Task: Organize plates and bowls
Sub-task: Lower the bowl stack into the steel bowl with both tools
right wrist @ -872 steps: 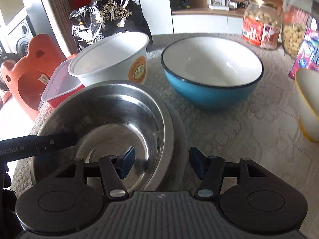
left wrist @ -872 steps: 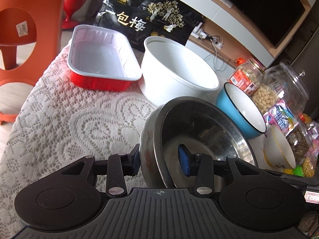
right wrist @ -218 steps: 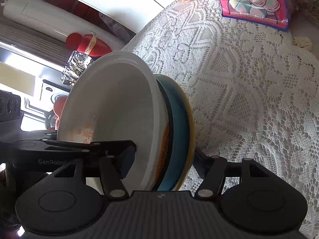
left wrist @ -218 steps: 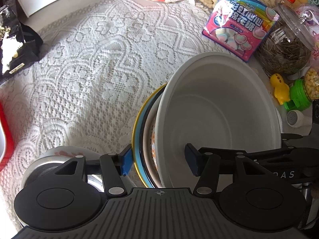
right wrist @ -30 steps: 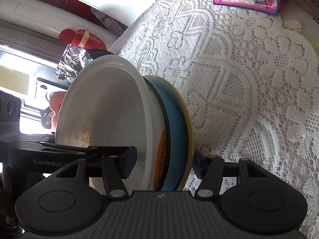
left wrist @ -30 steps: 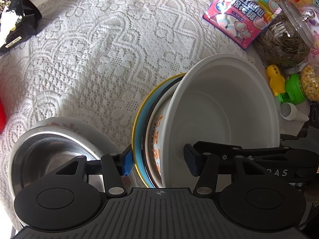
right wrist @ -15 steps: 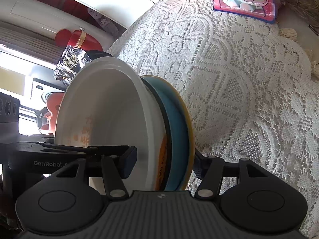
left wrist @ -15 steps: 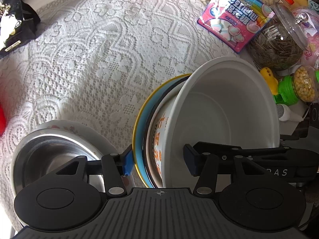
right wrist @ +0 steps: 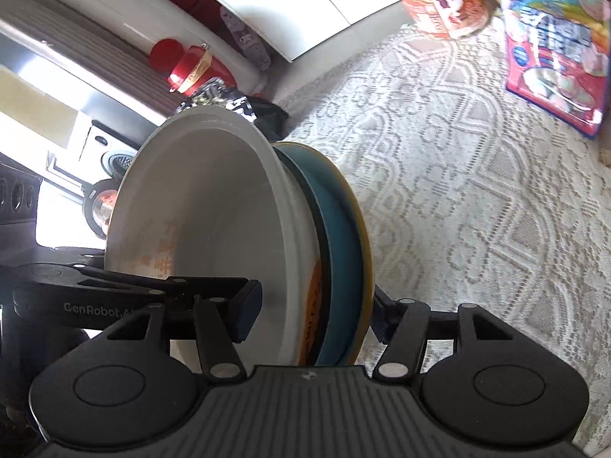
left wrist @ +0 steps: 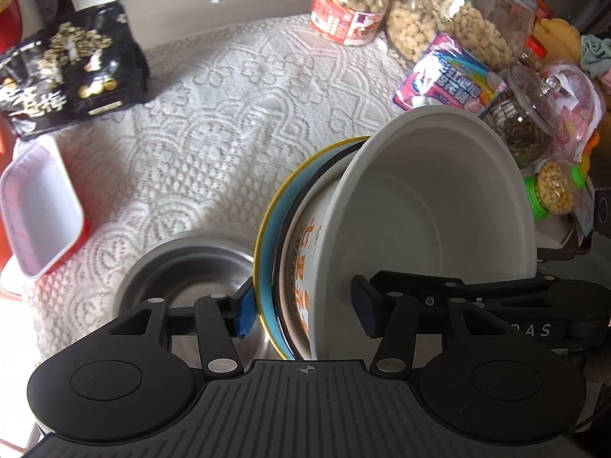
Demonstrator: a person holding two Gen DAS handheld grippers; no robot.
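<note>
A nested stack hangs in the air: a white paper bowl [left wrist: 439, 206] inside a blue bowl [left wrist: 269, 252] inside a yellow-rimmed bowl [left wrist: 263, 229]. My left gripper [left wrist: 301, 311] is shut on the stack's near wall, one pad outside, one inside. The right gripper [right wrist: 313, 315] is shut on the opposite wall of the same stack [right wrist: 214, 206], its blue bowl [right wrist: 340, 252] showing edge-on. A steel bowl [left wrist: 187, 271] sits on the lace tablecloth [left wrist: 214, 126] below and left of the stack. Each gripper's arm shows in the other's view.
A red tray with white lining [left wrist: 34, 206] lies at the left table edge. A black snack bag [left wrist: 65, 72] is at the back left. Jars of peanuts [left wrist: 347, 11], a marshmallow packet [left wrist: 450, 76] and more jars [left wrist: 534, 114] crowd the right side.
Both grippers have lifted the bowl stack higher above the table. The steel bowl and the red tray now show further below and to the left.
</note>
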